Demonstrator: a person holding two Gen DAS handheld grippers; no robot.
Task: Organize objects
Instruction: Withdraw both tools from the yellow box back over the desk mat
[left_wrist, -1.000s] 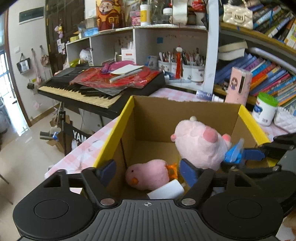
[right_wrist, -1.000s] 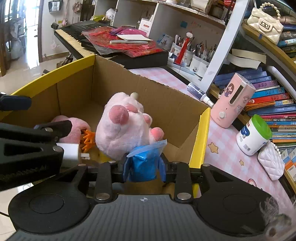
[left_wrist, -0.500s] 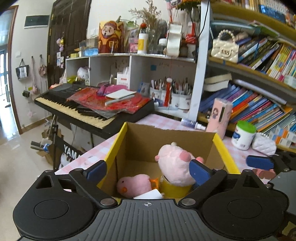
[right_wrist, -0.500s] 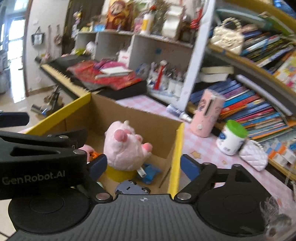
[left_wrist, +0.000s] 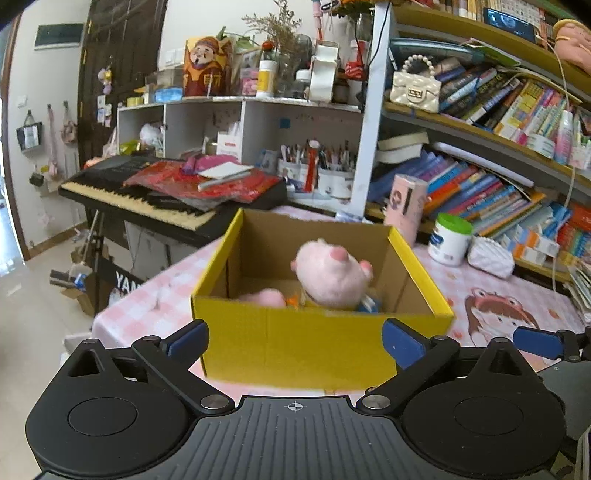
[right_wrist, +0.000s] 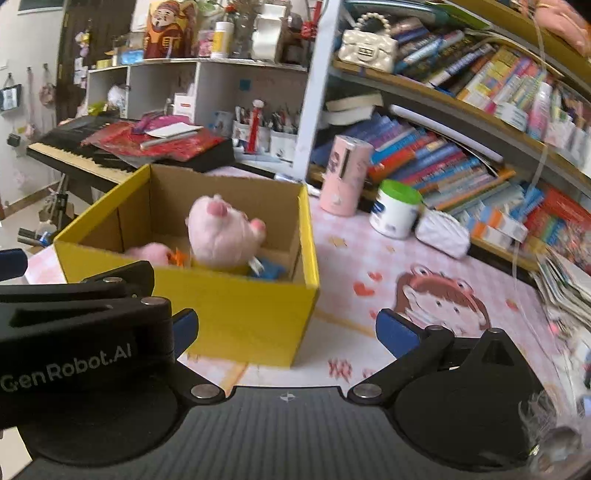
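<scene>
The box, yellow outside and bare card inside, sits on the pink checked table. It holds a big pink plush sitting up toward its right half, a smaller pink plush low at its left, and a blue item at the big plush's right foot, against the right wall. All three lie below the rim.

The left gripper hangs in front of the box's near wall, its jaws opening to their widest with nothing between the pads. The right gripper is off the box's near right corner, jaws also opening wide and bare. Neither touches the box.

By my reading, the drop into the box is over and the step in hand is the release and pull-away. The next move probably calls for choosing another loose thing. The candidates to the right of the box are a pink canister, a green-lidded jar and a white quilted pouch. The jar and canister stand close together, so a reach there wants a clean approach from the near side.
</scene>
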